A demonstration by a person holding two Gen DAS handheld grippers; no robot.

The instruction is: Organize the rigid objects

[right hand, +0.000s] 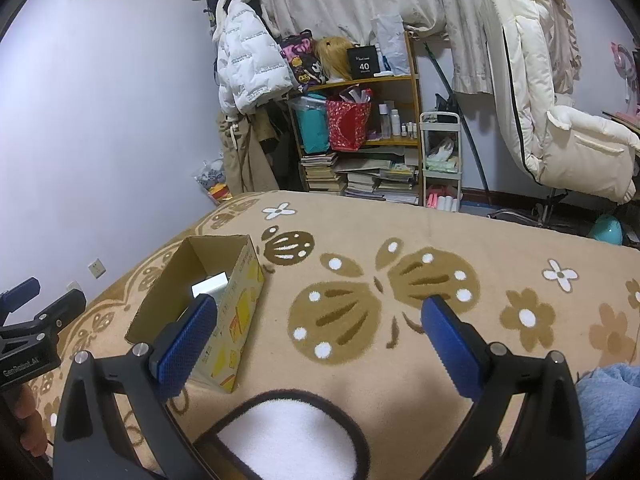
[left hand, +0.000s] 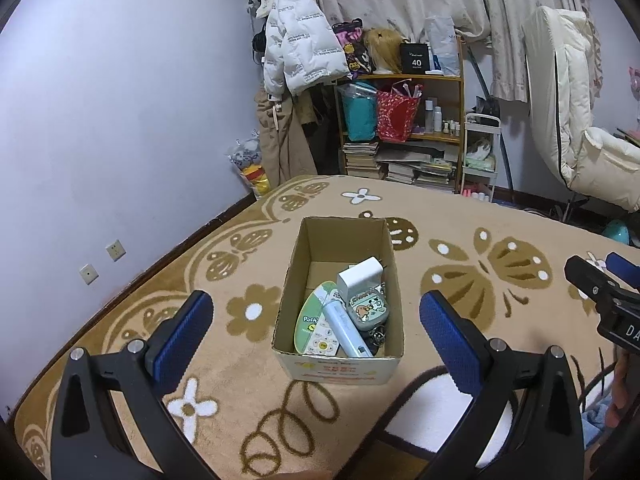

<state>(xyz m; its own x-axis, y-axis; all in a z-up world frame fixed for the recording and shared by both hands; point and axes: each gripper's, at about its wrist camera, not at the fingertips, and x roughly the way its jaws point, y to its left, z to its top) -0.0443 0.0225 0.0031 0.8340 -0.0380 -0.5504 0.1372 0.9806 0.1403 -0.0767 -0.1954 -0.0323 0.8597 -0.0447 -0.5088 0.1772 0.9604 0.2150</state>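
Box (left hand: pixel 338 300) of small items sits straight ahead of left gripper (left hand: pixel 316 320), nearer than right gripper (right hand: pixel 320 328). Both grippers' jaws are apart, holding nothing.

left wrist: above box (left hand: pixel 338 312) | right wrist: beside it; both share shelf (right hand: pixel 360 128)
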